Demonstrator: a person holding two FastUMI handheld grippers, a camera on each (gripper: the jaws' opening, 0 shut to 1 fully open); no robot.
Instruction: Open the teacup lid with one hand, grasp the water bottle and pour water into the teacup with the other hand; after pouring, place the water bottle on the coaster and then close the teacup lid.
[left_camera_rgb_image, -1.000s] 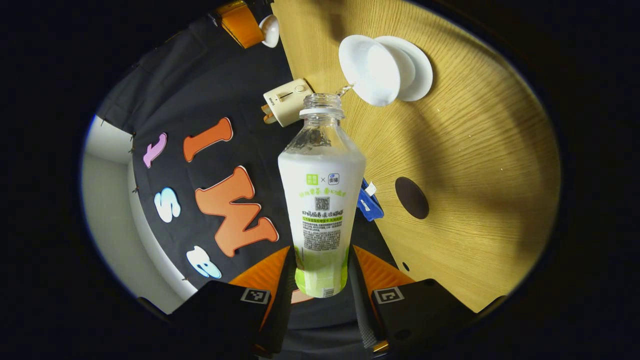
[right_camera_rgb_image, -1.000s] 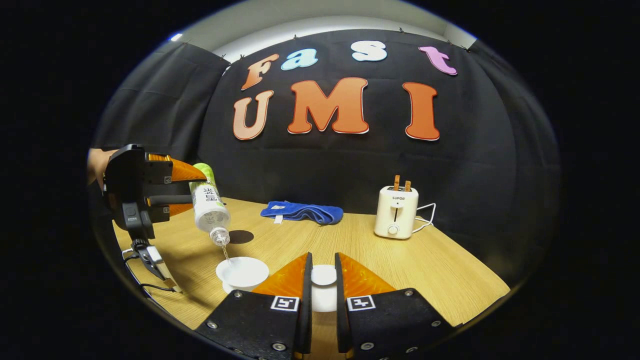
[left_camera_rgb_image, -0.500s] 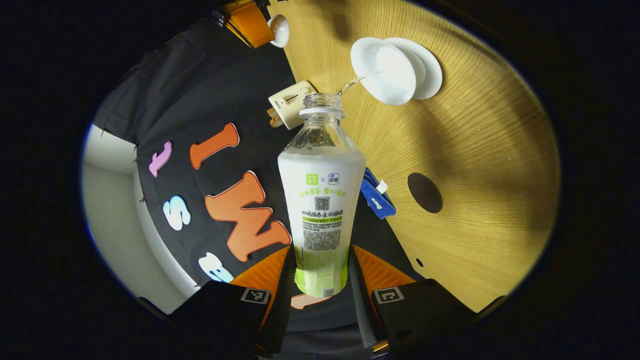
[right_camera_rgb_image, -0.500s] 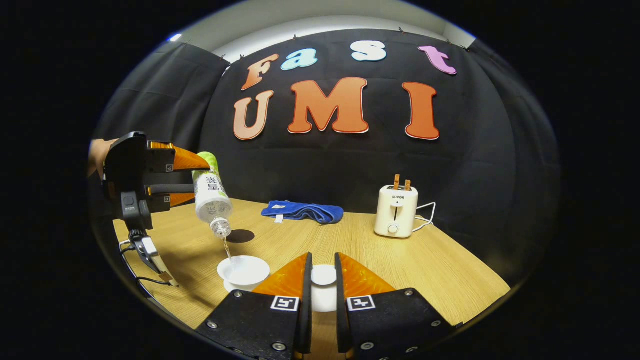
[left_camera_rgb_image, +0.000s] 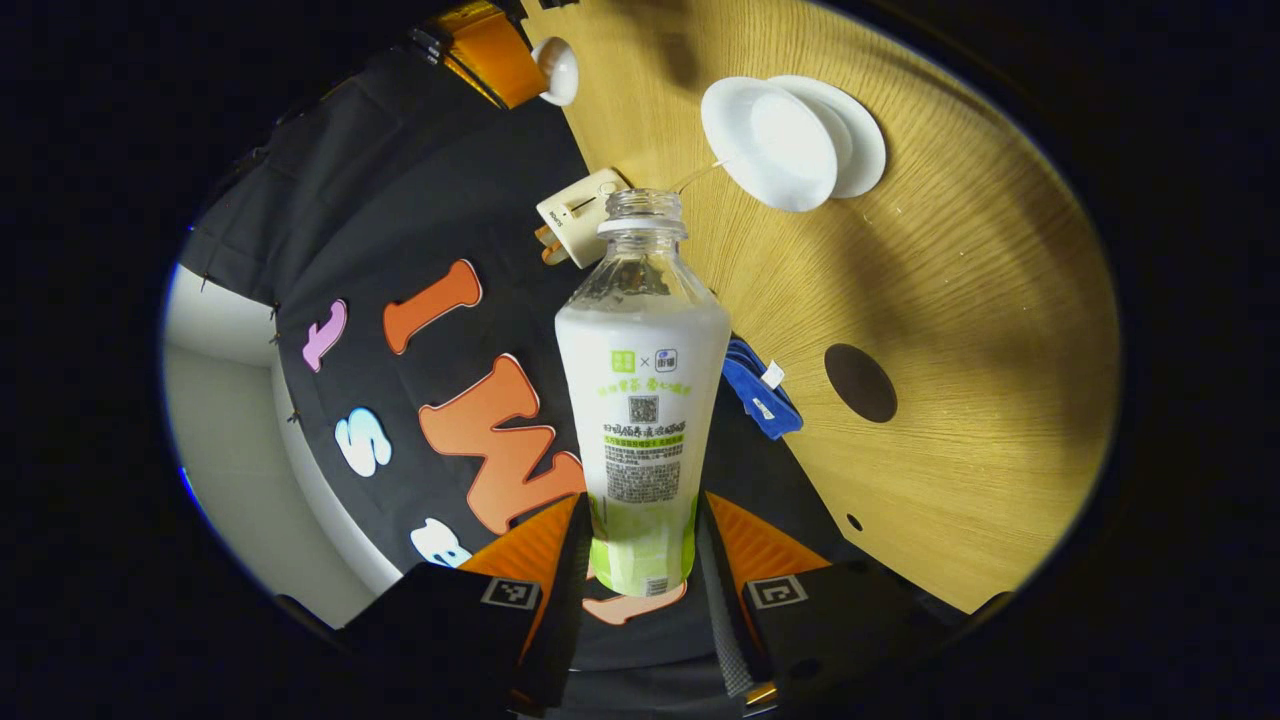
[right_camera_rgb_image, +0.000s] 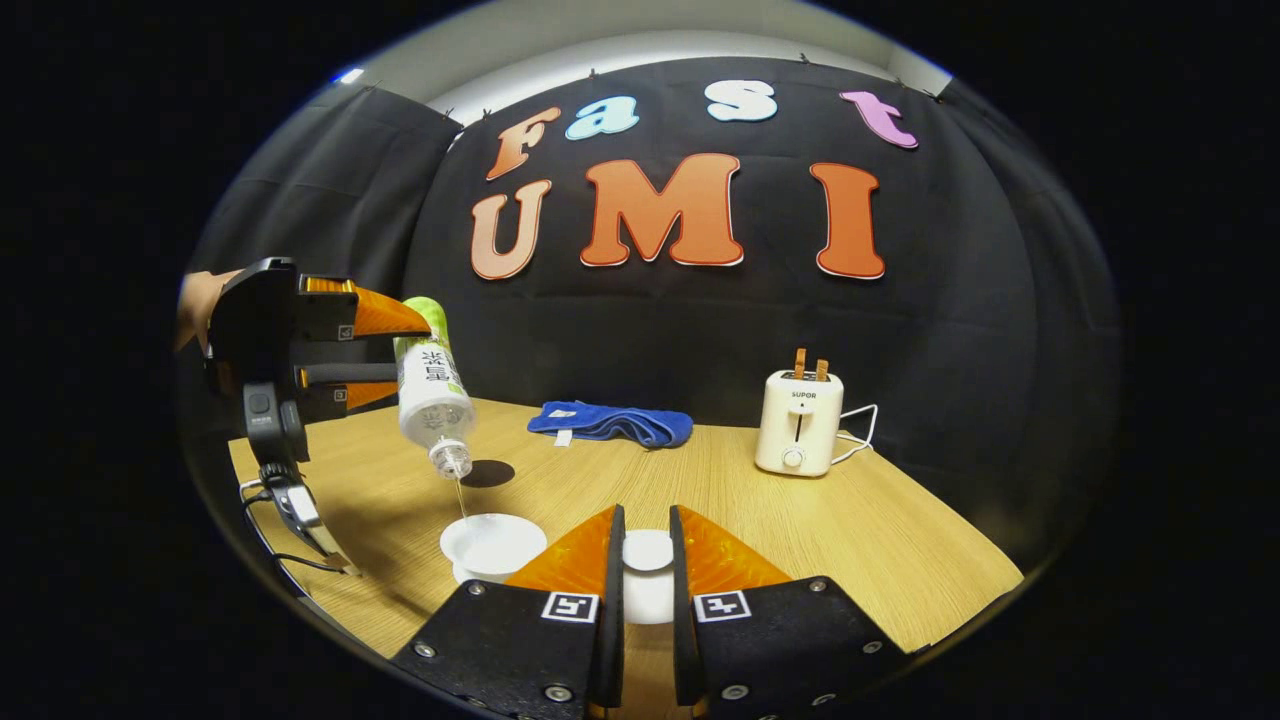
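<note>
1. While the left gripper clamps the water bottle low on its body, both fingers pressed against the base end, the bottle's long axis runs straight forward from the fingers, with the open mouth at the far end.
2. In the right gripper view the same bottle hangs tilted, mouth down, and a thin thread of water falls from it toward the teacup just below.
3. Outward from the mouth, the teacup sits on its saucer on the wooden table, a little ahead and off to one side of the bottle's axis.
4. The stream looks very thin here, so the pour is probably tapering off, though I cannot tell the water level in the cup.
5. The dark round coaster lies apart from the cup, nearer the gripper's side, so the left hand is the one to right the bottle and carry it there.
6. The right gripper is closed narrowly on the white teacup lid, held near the cup.
</note>
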